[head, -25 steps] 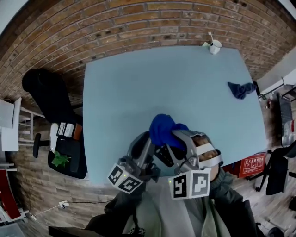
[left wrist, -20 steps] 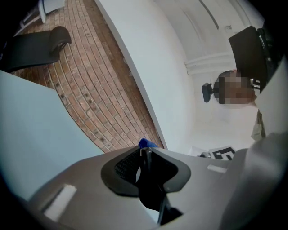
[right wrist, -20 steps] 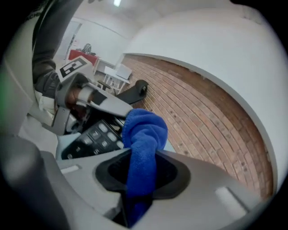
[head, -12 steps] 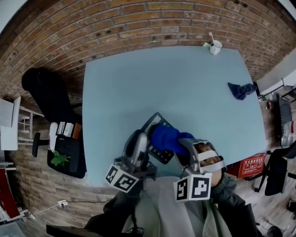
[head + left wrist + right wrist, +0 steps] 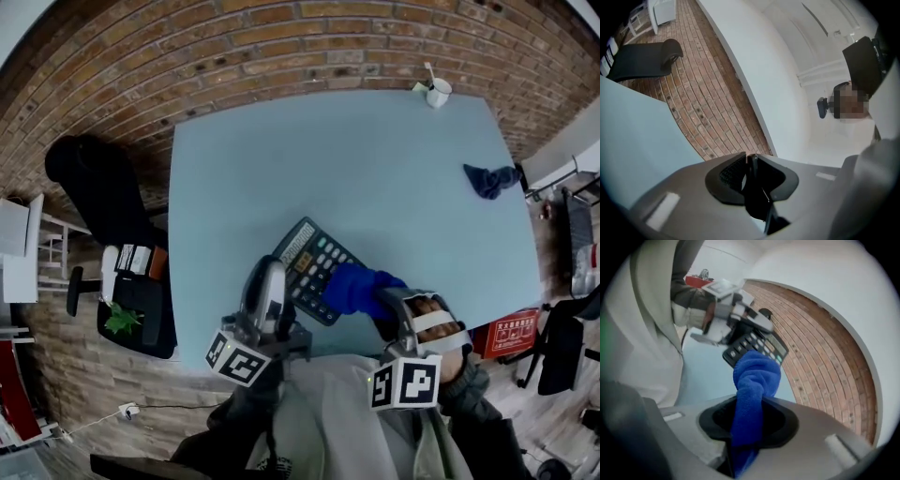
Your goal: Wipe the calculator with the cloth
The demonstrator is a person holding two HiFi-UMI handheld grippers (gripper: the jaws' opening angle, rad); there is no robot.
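Observation:
A dark calculator (image 5: 307, 267) with pale keys is held tilted over the near part of the light blue table (image 5: 375, 178). My left gripper (image 5: 277, 289) is shut on its near edge, and in the left gripper view that edge shows as a thin black slab (image 5: 754, 187) between the jaws. My right gripper (image 5: 392, 305) is shut on a bright blue cloth (image 5: 359, 287). The bunched end of the cloth lies against the calculator's right side. In the right gripper view the cloth (image 5: 752, 385) rises from the jaws and covers the lower part of the calculator (image 5: 761, 345).
A white cup (image 5: 436, 94) with a stick in it stands at the table's far right corner. A second, darker blue cloth (image 5: 489, 180) lies at the right edge. A black chair (image 5: 94, 197) stands left of the table, and a brick wall runs behind it.
The cloth has slid from the calculator's far end toward the near right, uncovering the keys. Both grippers have drifted nearer to me, the right one lower.

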